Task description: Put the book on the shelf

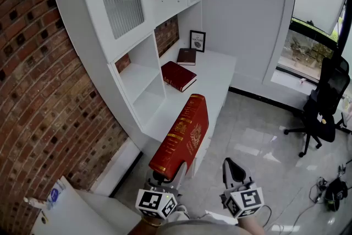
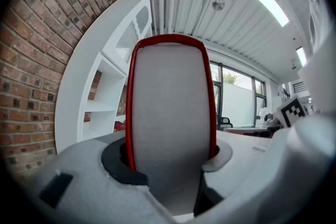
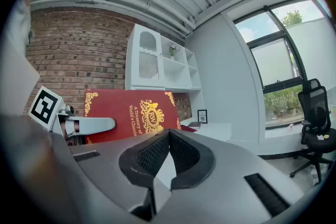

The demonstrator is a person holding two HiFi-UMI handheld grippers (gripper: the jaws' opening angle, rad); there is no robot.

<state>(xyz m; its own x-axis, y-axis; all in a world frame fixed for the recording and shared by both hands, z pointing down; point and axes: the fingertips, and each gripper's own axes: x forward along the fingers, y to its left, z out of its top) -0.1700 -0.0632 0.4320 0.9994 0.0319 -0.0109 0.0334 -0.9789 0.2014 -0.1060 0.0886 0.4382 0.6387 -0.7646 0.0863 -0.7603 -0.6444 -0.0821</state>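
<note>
We held the big red book (image 1: 184, 135) with the left gripper (image 1: 163, 178), its jaws clamped on the book's lower end. The book tilted up in the air by the near end of the white counter (image 1: 217, 71), below the shelf unit (image 1: 137, 77). Our right gripper (image 1: 234, 169) hung beside it, jaws together and empty. A smaller red book (image 1: 178, 75) and a dark book (image 1: 187, 56) lay farther along the counter.
</note>
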